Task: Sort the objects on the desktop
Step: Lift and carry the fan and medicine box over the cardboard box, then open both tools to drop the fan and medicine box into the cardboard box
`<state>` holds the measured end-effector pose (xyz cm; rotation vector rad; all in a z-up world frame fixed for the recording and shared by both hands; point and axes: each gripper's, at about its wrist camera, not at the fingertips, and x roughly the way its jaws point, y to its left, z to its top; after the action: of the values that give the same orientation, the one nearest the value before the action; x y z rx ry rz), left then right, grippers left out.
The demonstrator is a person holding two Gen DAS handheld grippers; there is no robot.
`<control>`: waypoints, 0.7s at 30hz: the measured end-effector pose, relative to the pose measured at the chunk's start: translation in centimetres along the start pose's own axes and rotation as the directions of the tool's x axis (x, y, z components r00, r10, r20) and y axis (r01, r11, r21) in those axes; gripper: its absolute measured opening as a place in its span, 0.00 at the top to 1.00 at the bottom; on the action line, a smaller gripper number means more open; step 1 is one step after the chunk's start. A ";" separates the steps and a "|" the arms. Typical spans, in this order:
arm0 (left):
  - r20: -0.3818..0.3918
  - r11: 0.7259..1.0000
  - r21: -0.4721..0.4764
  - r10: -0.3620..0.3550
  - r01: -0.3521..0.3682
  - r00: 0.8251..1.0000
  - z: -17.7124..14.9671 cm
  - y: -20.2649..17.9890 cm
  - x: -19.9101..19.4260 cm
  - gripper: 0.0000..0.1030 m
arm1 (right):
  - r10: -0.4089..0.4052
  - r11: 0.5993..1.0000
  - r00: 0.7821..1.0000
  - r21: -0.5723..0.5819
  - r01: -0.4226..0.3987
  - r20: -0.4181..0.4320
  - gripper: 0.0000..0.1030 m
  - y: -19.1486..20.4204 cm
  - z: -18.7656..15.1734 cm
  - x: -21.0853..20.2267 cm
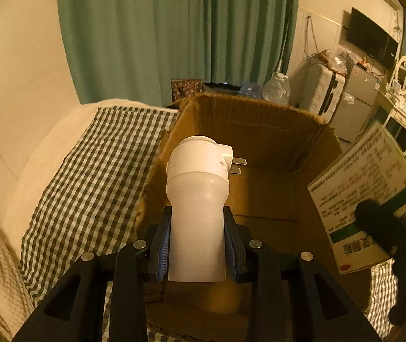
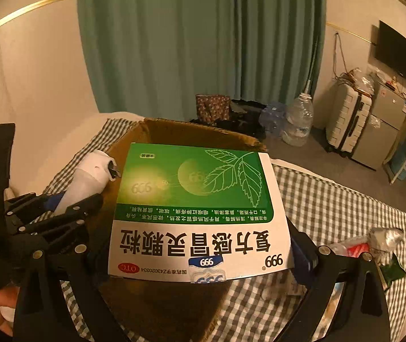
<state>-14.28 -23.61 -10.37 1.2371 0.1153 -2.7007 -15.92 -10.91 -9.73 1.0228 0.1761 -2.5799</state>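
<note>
Left gripper (image 1: pixel 197 245) clamps plug-in lamp (image 1: pixel 197 196), right gripper (image 2: pixel 200 256) clamps medicine box (image 2: pixel 200 208); both hang over carton (image 1: pixel 260 131), lamp's length pointing inward.

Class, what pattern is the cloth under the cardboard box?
Dark-and-white check cloth, clearest in the left wrist view.

On the medicine box (image 2: pixel 200 208) you read, upside down — "999", "复方感冒灵颗粒", a red "OTC" oval, and "国药准字Z43020334".
</note>
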 end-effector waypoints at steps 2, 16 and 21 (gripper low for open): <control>-0.015 1.000 -0.005 0.013 -0.013 1.000 -0.2 0.4 0.6 0.68 | 0.000 1.000 1.000 -0.014 0.000 0.024 0.05 0.5 0.2 0.2; -0.044 0.999 0.023 0.037 -0.036 0.998 -0.8 0.5 2.8 0.67 | 0.034 0.999 0.999 -0.034 -0.035 -0.043 0.05 2.0 0.3 4.6; -0.041 0.999 0.025 0.041 -0.040 0.998 -0.8 0.4 2.8 0.65 | 0.034 0.999 0.998 -0.023 -0.035 -0.059 0.04 1.9 0.4 5.2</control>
<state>-15.38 -24.23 -13.01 1.2880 0.0625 -2.6508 -18.91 -14.24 -12.95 1.0839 0.2021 -2.5124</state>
